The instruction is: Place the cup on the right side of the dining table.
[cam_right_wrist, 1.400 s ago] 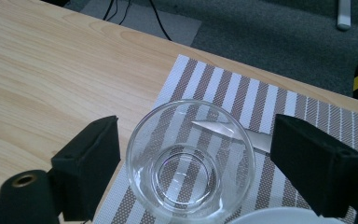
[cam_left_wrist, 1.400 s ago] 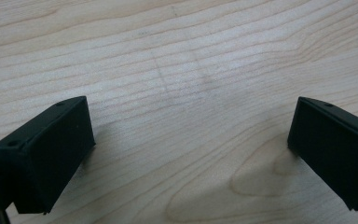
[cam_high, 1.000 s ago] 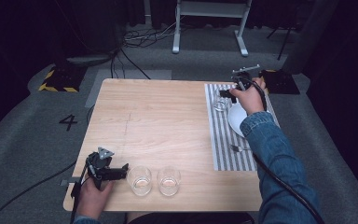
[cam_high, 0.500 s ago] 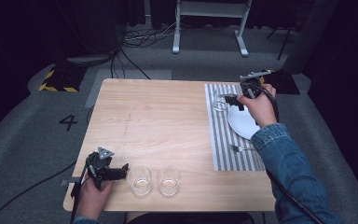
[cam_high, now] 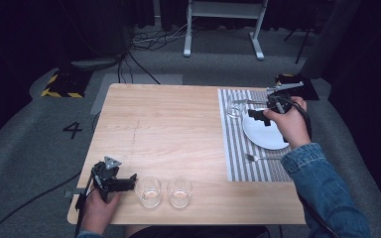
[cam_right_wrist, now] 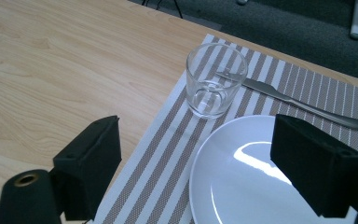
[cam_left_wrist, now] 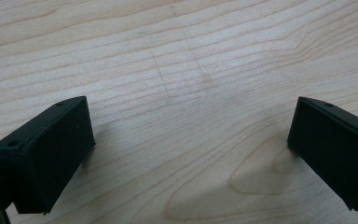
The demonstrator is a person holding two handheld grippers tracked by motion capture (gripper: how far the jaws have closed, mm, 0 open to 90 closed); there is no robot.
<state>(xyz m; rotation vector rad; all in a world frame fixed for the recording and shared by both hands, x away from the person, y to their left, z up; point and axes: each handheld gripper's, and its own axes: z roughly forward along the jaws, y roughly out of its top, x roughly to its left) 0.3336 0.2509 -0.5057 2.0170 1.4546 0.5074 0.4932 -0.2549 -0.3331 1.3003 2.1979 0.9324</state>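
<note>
My right gripper [cam_high: 259,117] had backed off toward me over the last second, jaws spread wide and holding nothing, now hanging over the round white ceramic plate [cam_right_wrist: 242,177]. The clear short drinking glass [cam_right_wrist: 216,80] stood upright on the grey-and-white striped woven placemat [cam_right_wrist: 168,158], apart from the jaws, just beside the plate's rim, with the steel table knife [cam_right_wrist: 298,103] lying behind it. I judged that glass as placed and released. Left gripper [cam_high: 123,184] hadn't shifted, jaws wide apart over bare light wooden table [cam_left_wrist: 177,70], just beside the two empty clear tumblers [cam_high: 164,191] at the near edge. A steel fork [cam_high: 260,158] lay on the mat's near side.
</note>
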